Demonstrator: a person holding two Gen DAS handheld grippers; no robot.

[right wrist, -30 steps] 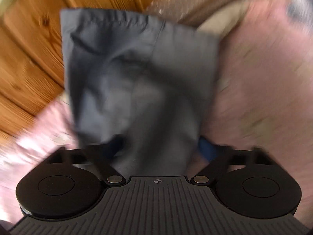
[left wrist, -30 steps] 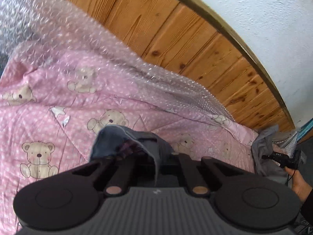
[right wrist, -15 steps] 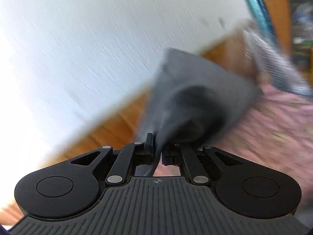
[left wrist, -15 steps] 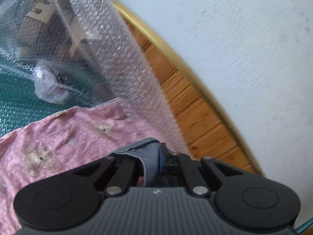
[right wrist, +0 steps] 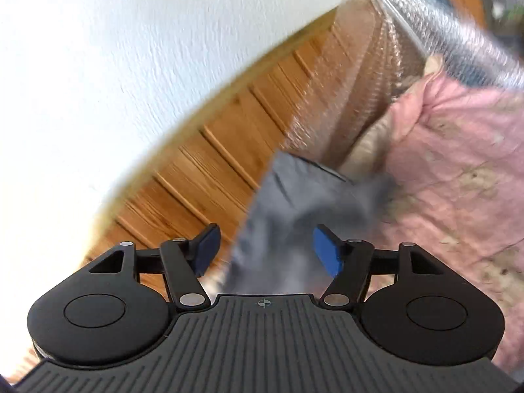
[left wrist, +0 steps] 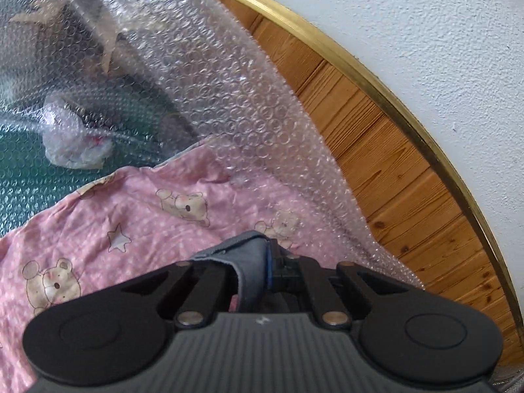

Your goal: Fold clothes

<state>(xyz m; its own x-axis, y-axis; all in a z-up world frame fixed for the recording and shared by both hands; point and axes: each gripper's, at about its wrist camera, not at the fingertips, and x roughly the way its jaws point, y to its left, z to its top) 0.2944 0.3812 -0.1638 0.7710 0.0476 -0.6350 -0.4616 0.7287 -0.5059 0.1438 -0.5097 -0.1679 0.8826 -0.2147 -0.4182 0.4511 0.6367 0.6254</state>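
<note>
The left gripper [left wrist: 267, 262] pinches a grey garment [left wrist: 244, 260] at six o'clock. A pink bear-print blanket [left wrist: 137, 216] lies beneath, bubble wrap [left wrist: 235, 98] toward twelve.

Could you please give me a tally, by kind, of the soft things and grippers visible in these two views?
Grey garments: 1, the grey garment
Pink bear-print quilts: 1, the quilt
Bubble wrap sheets: 1, the bubble wrap
Crumpled plastic bags: 1, the bag
Grippers: 2, left gripper, right gripper
Total: 6

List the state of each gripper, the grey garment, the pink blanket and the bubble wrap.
Left gripper: shut on grey garment.
Right gripper: open, holding nothing.
Grey garment: bunched, blurred, between the open fingers.
Pink blanket: spread, rumpled.
Bubble wrap: draped over the blanket's far edge.
</note>
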